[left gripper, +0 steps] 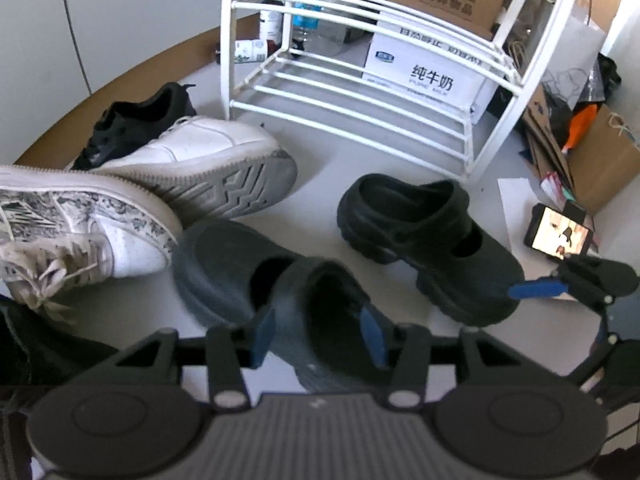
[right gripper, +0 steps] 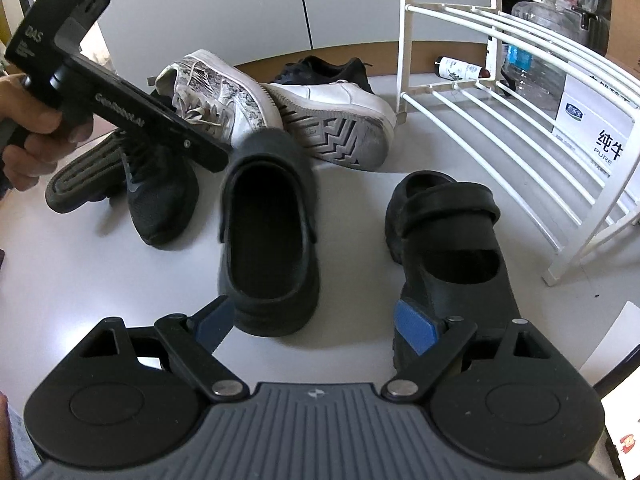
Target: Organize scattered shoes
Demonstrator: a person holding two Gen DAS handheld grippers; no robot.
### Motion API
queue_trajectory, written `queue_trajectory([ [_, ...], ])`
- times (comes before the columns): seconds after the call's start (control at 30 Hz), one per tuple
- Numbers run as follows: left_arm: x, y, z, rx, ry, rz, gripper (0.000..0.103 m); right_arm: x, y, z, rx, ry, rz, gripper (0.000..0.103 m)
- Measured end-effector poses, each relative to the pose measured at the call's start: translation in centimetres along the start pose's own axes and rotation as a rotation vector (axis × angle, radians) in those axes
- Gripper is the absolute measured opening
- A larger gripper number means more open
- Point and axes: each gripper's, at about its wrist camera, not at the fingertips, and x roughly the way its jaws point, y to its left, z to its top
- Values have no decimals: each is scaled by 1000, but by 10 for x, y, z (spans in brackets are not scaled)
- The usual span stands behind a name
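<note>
Surface: light grey floor, wooden edge at the back.

Far left, right wrist view: a hand [right gripper: 28, 136] grips the left tool's handle. Below it lie a grey-soled shoe [right gripper: 82, 178] on its side and a black sneaker [right gripper: 160, 196], touching each other.

Left tool [left gripper: 318, 334]: pads partly spread, standing just clear of the near black clog [left gripper: 256, 276] on either side of its heel end; no pinch is visible. The clog lies directly under and ahead of this tool, and its outline is blurred. In the right wrist view the same clog [right gripper: 270, 240] sits upright on the floor, opening up.

Behind it: a patterned white sneaker [left gripper: 84, 236] leans on a plain white sneaker [left gripper: 208, 160] tipped on its side, sole showing. A second black sneaker [left gripper: 140, 120] lies behind that pair.

Right tool [right gripper: 314, 324]: pads spread wide, nothing between them. Near clog just ahead of its left pad; the second black clog [right gripper: 448, 240] touches or sits just behind its right pad, cannot tell which.

Right: white wire shoe rack [left gripper: 360, 92], shelves bare. Phone [left gripper: 558, 236] lit, on paper.
</note>
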Motion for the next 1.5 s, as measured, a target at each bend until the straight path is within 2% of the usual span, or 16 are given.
queue_trajectory([
  [0.17, -30, 0, -5, -11, -19, 13, 60, 4, 10, 5, 13, -13, 23, 91],
  [0.4, -82, 6, -36, -75, -39, 53, 76, 10, 34, 12, -14, -25, 44, 91],
  [0.63, -103, 23, -77, -217, -75, 73, 78, 17, 58, 12, -62, -8, 49, 91],
  [0.8, -105, 33, -96, -308, -115, 66, 81, 28, 76, 8, -118, 33, 23, 91],
  [0.97, -101, 37, -117, -279, -104, 48, 86, 35, 88, 7, -138, 60, 17, 91],
  [1.07, -90, 44, -134, -285, -95, 63, 86, 38, 90, 7, -140, 82, 7, 91],
  [1.23, -80, 49, -160, -320, -142, 66, 87, 42, 89, 3, -132, 95, -42, 91],
  [1.33, -77, 56, -174, -376, -100, 36, 87, 48, 89, 0, -118, 109, -79, 92],
  [1.5, -82, 65, -190, -424, -93, 45, 89, 60, 88, 4, -81, 103, -115, 92],
])
